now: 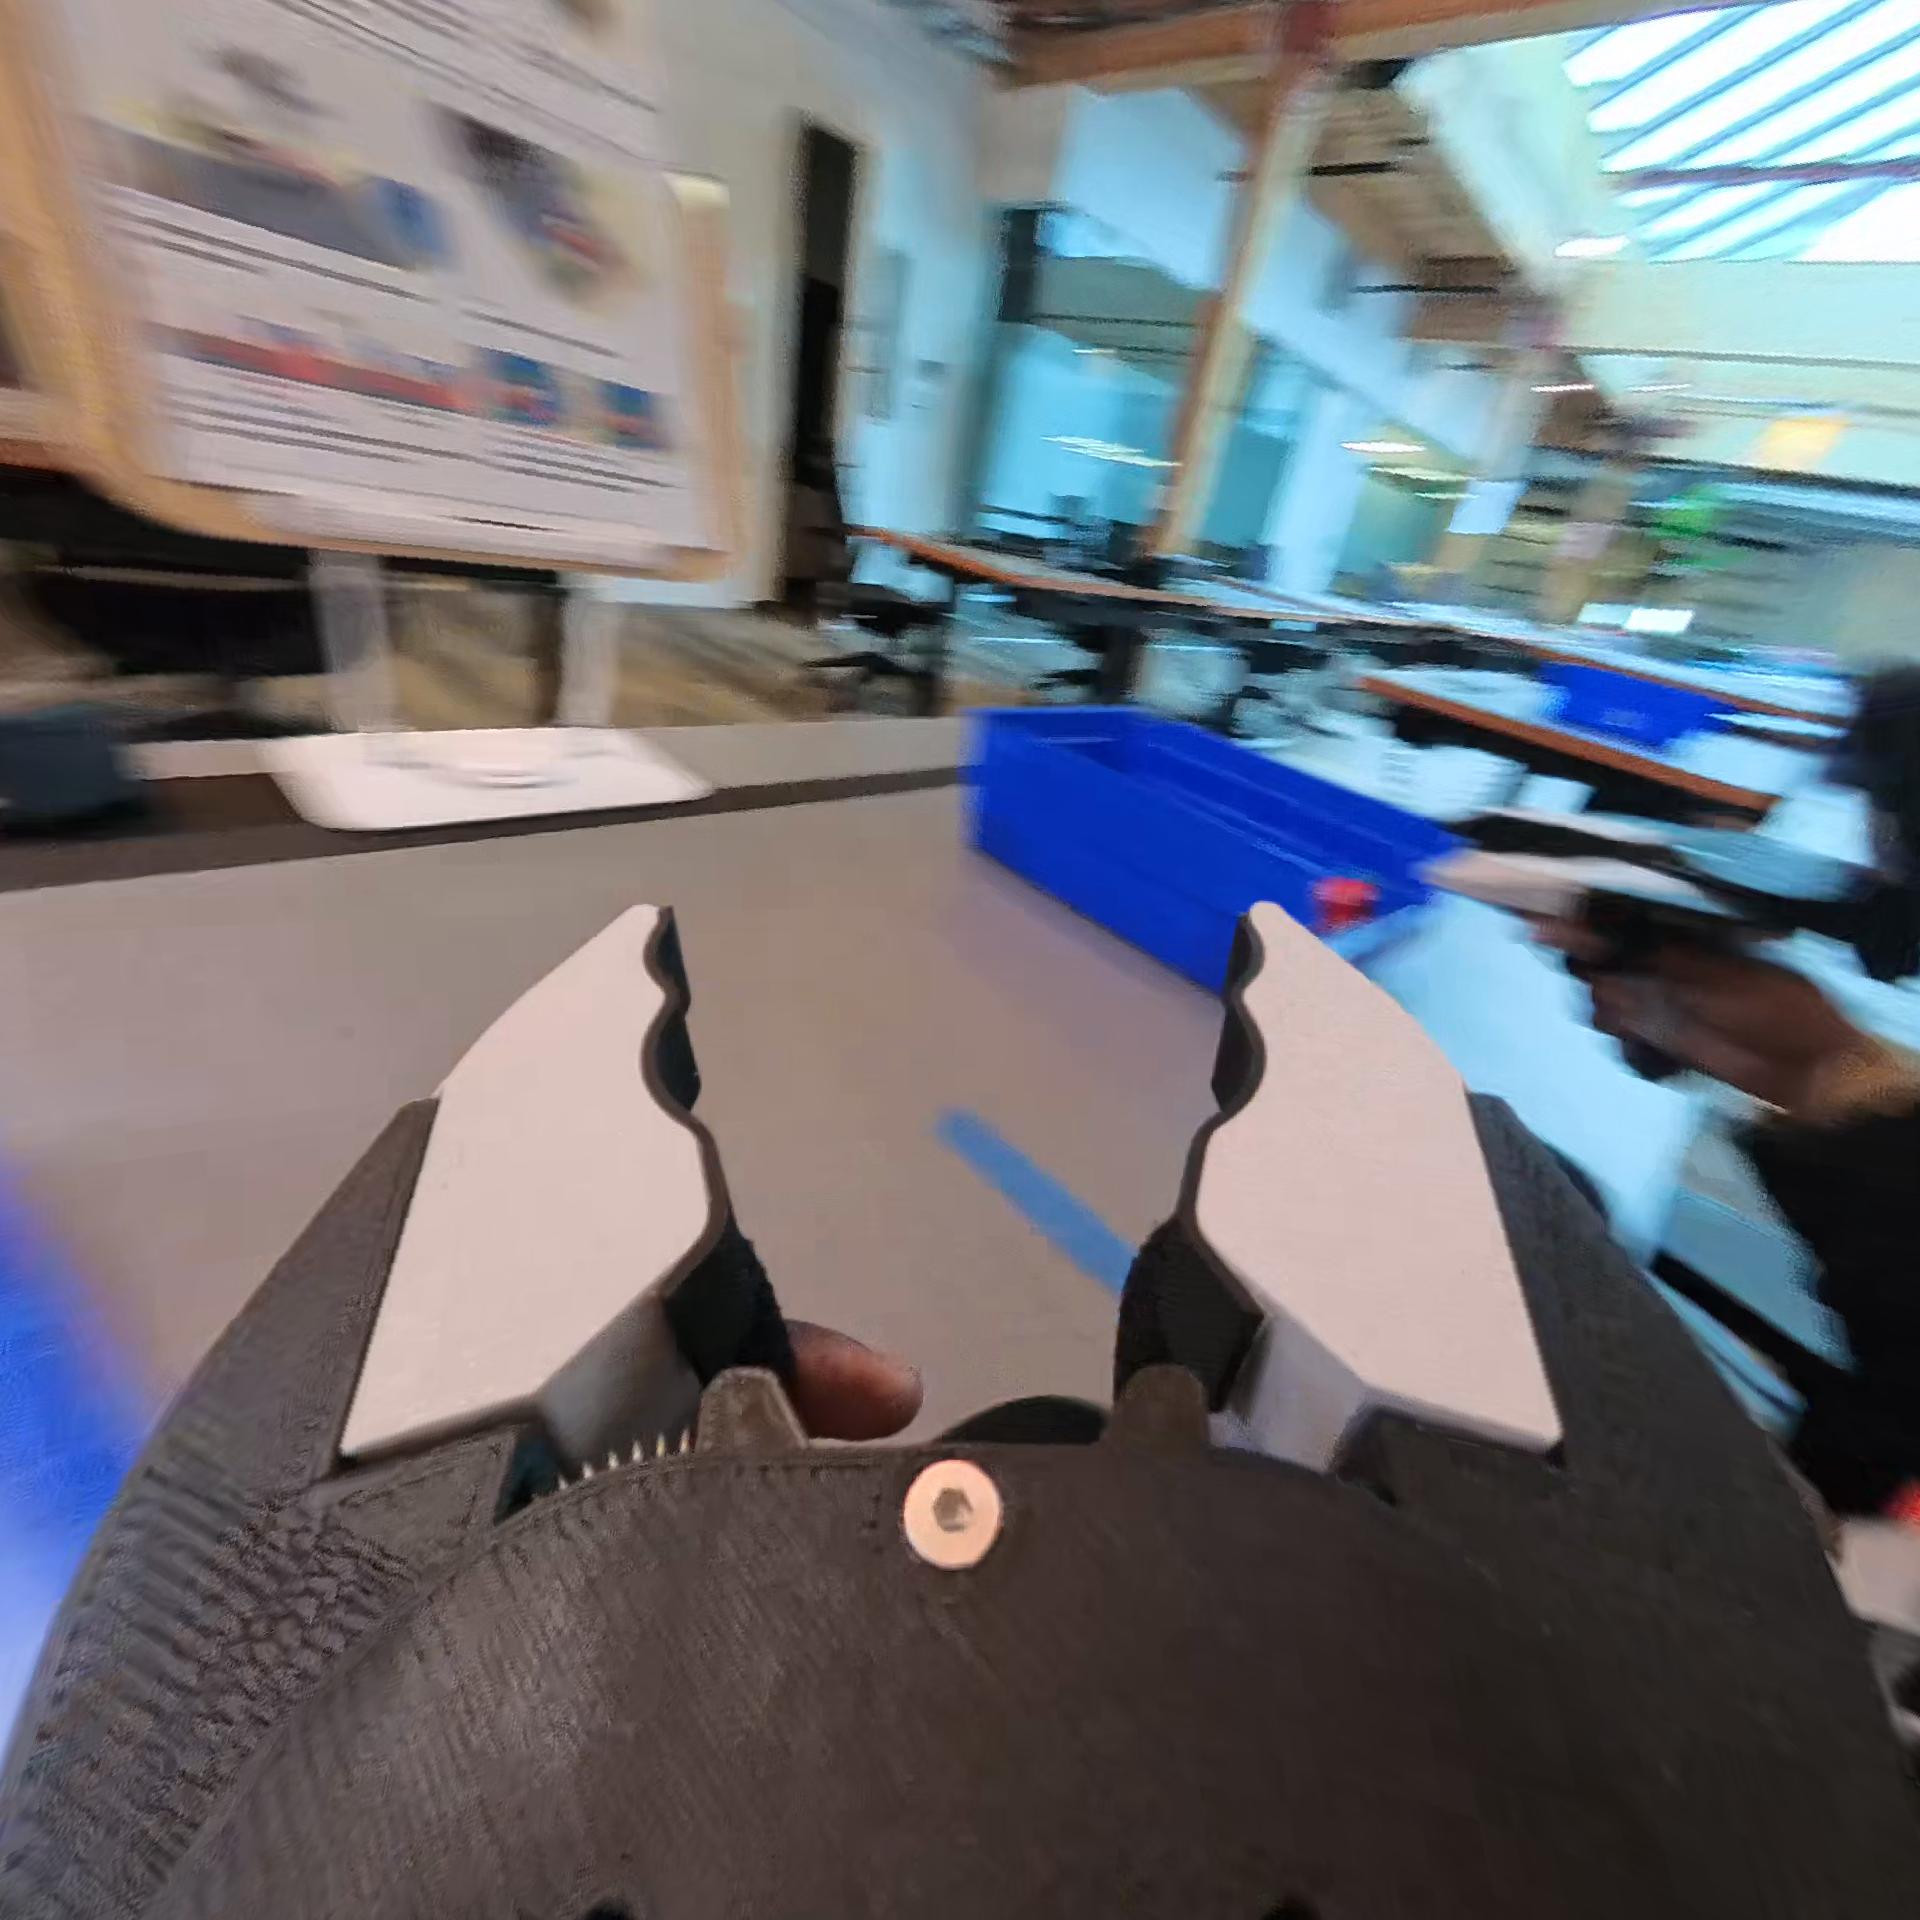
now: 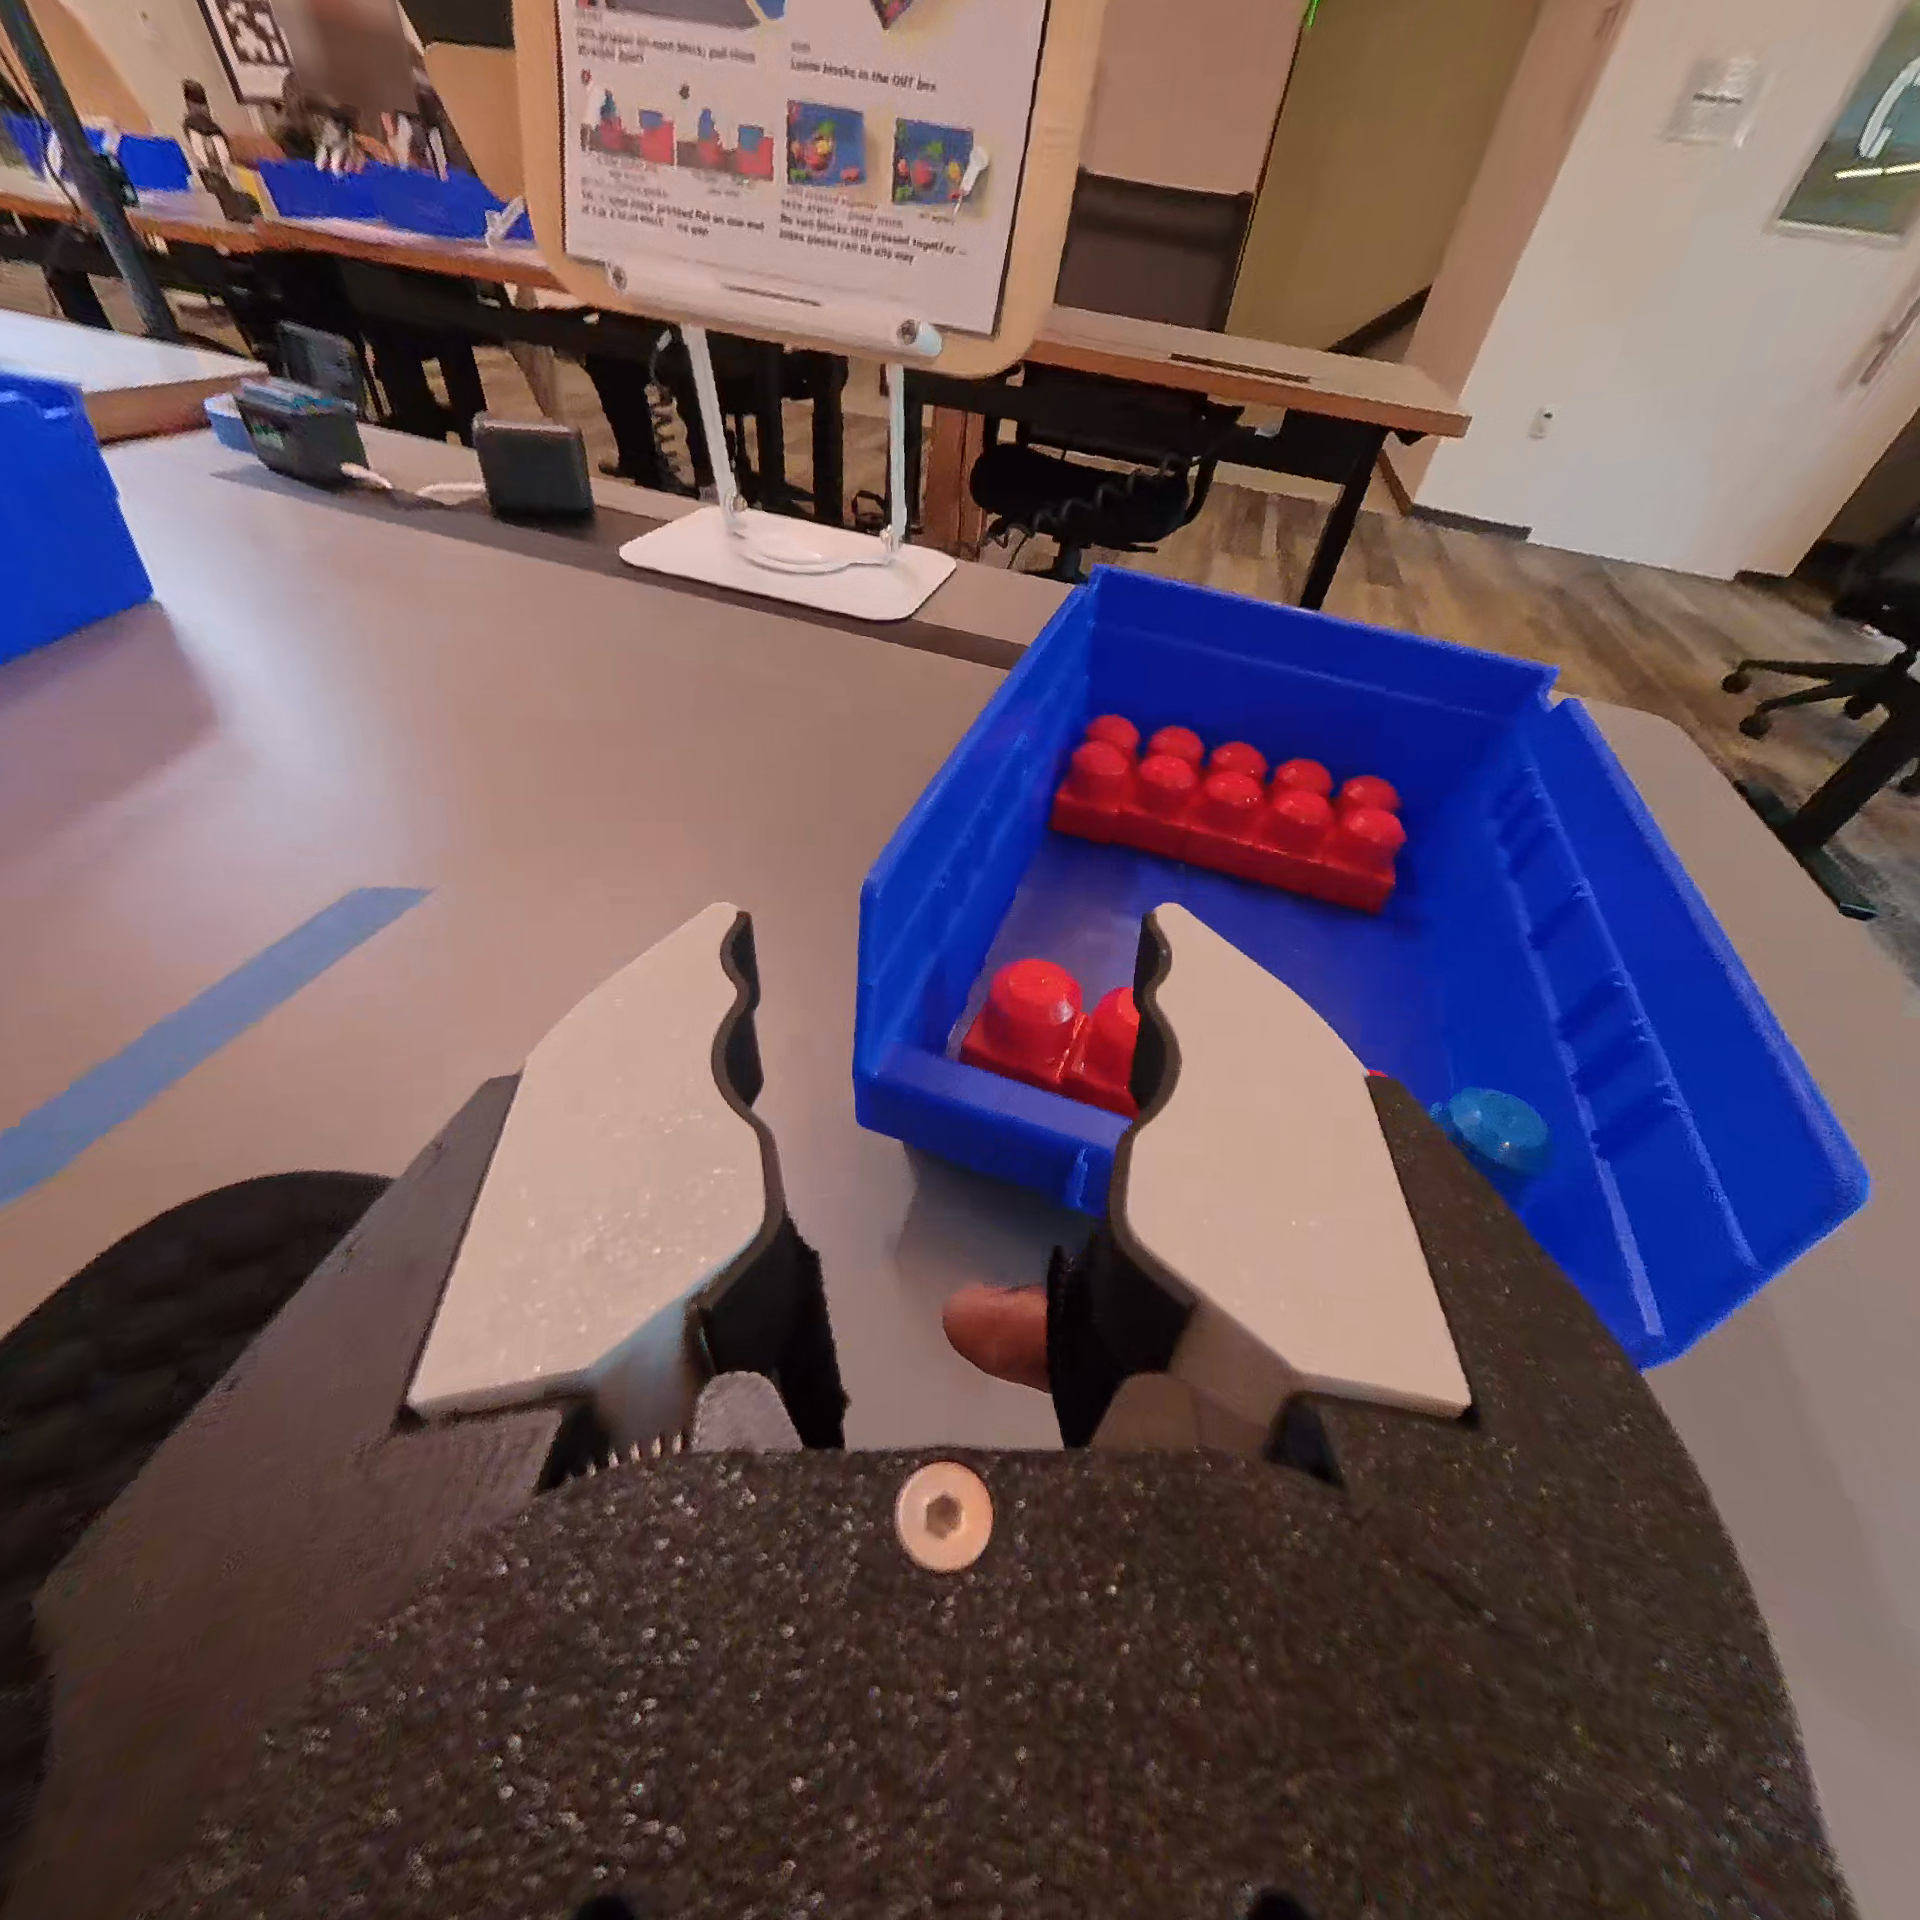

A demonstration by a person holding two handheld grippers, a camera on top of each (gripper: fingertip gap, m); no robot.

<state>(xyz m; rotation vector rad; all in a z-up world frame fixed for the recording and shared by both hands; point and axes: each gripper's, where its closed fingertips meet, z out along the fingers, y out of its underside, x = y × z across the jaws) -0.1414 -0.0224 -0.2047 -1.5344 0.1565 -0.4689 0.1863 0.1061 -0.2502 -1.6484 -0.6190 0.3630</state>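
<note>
1. The grey desk carries everything we see. We place the rest by the blue bin, which sits at the desk's far right.
2. In that bin, a long red studded block lies against the far wall. A smaller red block sits in the near corner, and a blue piece rests by the near right side, partly hidden.
3. A white stand base holding a picture sheet stands left of the bin, at the desk's far edge.
4. A strip of blue tape lies on the desk, well left of the bin.
5. Our right gripper hangs above the bin's near left corner. Its fingers stand apart with nothing between them; the small red block lies below, untouched.
6. Our left gripper hovers over bare desk left of the bin, fingers wide and bare. That view is blurred.
7. As far as we can judge, three pieces already lie in the bin, and neither gripper carries anything now.
</note>
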